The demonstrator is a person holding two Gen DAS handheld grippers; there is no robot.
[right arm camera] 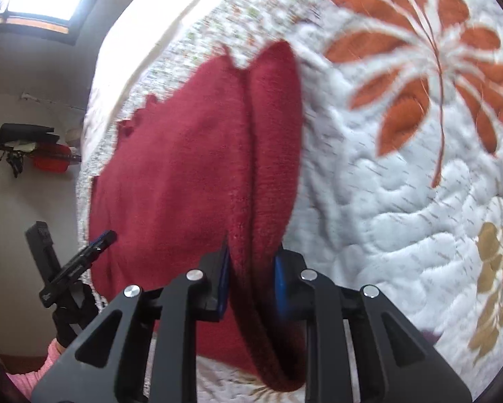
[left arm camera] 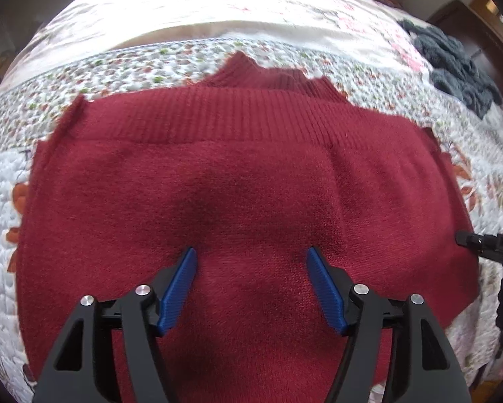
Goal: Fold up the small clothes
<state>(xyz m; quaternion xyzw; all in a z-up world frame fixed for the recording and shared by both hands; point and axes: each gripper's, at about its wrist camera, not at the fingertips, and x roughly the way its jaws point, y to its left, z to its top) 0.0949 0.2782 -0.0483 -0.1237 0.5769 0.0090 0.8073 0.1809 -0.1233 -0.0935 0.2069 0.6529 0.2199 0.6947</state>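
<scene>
A quilted bed cover (left arm camera: 83, 77), white with orange and tan leaf prints, fills both views. A red knit sweater (left arm camera: 238, 181) lies flat on it, at the centre of the left wrist view, its ribbed band toward twelve o'clock. It looks soft, light and limp: thick enough to hold a crease loosely, likely to sag and drag on the quilt if lifted by one point. Doubled edges and the ribbed band seem the firmest places to take hold.

A dark grey garment (left arm camera: 453, 67) lies apart on the bed cover at about two o'clock.

The right gripper (right arm camera: 251, 252) has its fingers pinching a rolled, doubled edge of the sweater (right arm camera: 191, 154), which runs up toward twelve o'clock.

The left gripper (left arm camera: 251, 285) hovers over the sweater's middle, fingers spread, holding nothing.
</scene>
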